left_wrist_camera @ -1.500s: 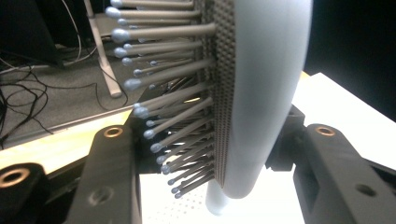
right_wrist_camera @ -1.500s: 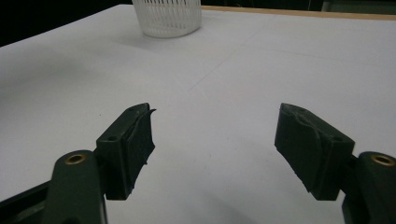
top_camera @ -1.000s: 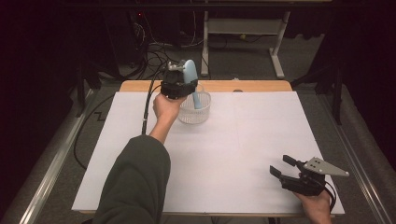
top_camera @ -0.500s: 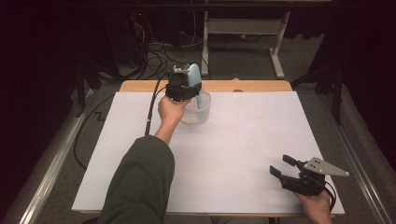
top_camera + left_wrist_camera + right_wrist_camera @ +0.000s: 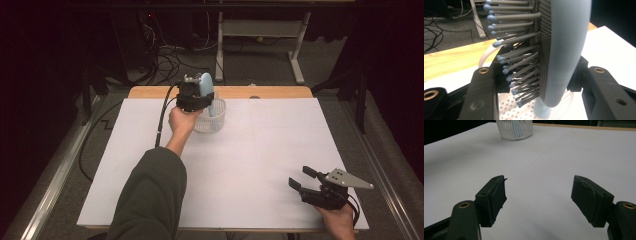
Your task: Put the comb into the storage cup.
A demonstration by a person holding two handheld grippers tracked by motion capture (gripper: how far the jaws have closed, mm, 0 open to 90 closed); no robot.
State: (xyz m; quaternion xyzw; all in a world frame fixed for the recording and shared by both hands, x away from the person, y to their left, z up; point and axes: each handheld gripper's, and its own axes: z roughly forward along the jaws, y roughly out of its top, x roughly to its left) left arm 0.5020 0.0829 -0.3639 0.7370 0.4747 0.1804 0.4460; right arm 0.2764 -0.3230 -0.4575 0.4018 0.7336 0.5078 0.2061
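My left gripper (image 5: 196,96) is shut on a light-blue hairbrush (image 5: 206,86) and holds it upright over a white perforated basket (image 5: 210,121) at the back of the table. The brush's handle points down into the basket. In the left gripper view the brush (image 5: 564,50) stands between the two black jaws of the left gripper (image 5: 541,82), bristles to the left, with the basket (image 5: 506,110) below. My right gripper (image 5: 299,178) rests near the front right corner, open and holding nothing. The right gripper (image 5: 539,197) faces the far-off basket (image 5: 514,129).
White paper (image 5: 260,150) covers the table, with a strip of wooden tabletop (image 5: 270,92) showing along the far edge. A black cable (image 5: 161,120) trails from the left gripper off the table's left side. Behind the table are floor cables (image 5: 170,60) and a white metal frame (image 5: 260,30).
My left gripper has shifted slightly to the right with the brush, which now stands more upright over the basket. The right gripper has stayed where it was.
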